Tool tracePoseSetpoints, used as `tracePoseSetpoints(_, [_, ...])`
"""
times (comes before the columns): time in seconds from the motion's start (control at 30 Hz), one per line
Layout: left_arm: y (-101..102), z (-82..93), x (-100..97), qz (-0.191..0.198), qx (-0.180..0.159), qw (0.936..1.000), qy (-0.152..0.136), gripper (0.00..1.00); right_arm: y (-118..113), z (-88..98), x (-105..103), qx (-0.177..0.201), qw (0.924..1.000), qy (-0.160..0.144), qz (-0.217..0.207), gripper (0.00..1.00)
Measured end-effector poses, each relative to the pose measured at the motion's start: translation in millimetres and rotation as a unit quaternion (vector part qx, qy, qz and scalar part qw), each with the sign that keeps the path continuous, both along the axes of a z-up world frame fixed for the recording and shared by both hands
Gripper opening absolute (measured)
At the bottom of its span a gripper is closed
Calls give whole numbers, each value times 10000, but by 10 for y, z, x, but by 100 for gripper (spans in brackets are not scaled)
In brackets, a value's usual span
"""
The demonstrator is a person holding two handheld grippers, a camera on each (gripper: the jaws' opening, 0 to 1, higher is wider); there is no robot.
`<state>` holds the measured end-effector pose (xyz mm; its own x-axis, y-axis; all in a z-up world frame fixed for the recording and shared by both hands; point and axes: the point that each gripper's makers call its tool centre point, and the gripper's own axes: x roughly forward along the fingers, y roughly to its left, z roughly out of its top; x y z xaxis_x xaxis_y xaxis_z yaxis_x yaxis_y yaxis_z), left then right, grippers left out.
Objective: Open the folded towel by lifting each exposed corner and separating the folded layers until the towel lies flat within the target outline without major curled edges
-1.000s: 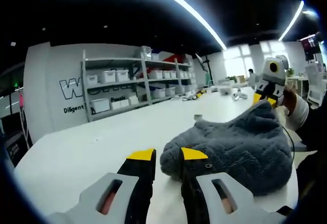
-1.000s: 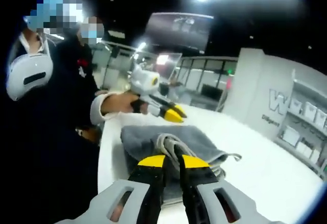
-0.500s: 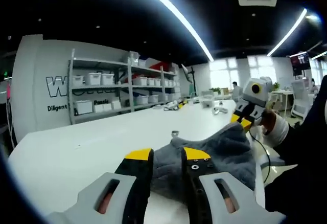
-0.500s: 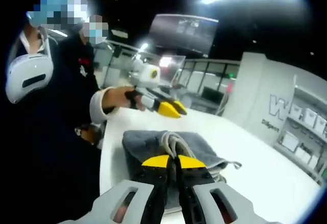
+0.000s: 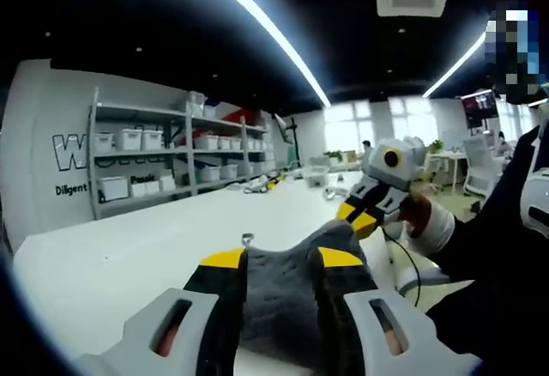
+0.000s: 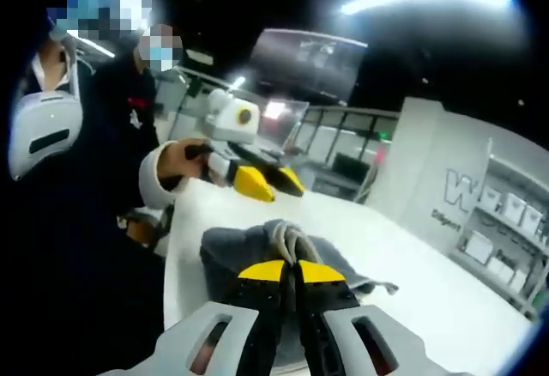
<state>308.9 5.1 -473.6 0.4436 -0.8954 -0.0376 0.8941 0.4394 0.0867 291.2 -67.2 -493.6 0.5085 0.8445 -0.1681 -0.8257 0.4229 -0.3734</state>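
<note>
Compared with the frames a second earlier, the grey towel [image 5: 283, 303] is now lying between the left gripper [image 5: 280, 260] jaws rather than beside them, and the right gripper [image 6: 287, 270] has narrowed its gap to almost nothing. In the left gripper view, the yellow-tipped jaws are standing a towel-fold apart with quilted cloth filling the gap; whether they are pressing it or merely straddling it cannot be told. The right gripper [image 5: 367, 213] is entering from the right, meeting the towel's raised far edge. In the right gripper view, the jaws are closing on a bunched ridge of towel [image 6: 296, 243], apparently pinching several layers together, while the left gripper [image 6: 262, 183] is hovering above the towel's far side. The towel is resting on the white table [image 5: 129, 247], lifted at both ends and not yet flat; no target outline is visible.

Judged risks: because the right jaws appear to be holding more than one layer, pulling apart may drag the whole bundle instead of separating folds; an uncertain left hold may let the cloth slip and curl back.
</note>
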Motion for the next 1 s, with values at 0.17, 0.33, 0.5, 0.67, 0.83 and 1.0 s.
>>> tracePoseSetpoints(0.17, [-56, -61, -52, -144, 43, 9998, 154, 33, 20, 25, 21, -5, 9999, -24, -137, 0])
tracePoseSetpoints(0.33, [-122, -39, -144, -212, 74, 9997, 108, 34, 71, 53, 2, -10, 9998, -124, -185, 1])
tracePoseSetpoints(0.5, [-195, -22, -251, -370, 66, 9992, 107, 35, 103, 91, 13, 54, 9996, -178, -217, 1])
tracePoseSetpoints(0.67, [-193, -87, -240, -364, 264, 9990, 70, 36, 155, 170, 36, 243, 9993, -196, -193, 1])
tracePoseSetpoints(0.83, [-152, -53, -216, -260, 262, 9993, 5, 36, 202, 190, 50, 331, 9991, -217, -174, 1])
tracePoseSetpoints(1.0, [-148, -40, -249, -180, 310, 9994, -36, 34, 235, 254, 68, 500, 9983, -255, -172, 1])
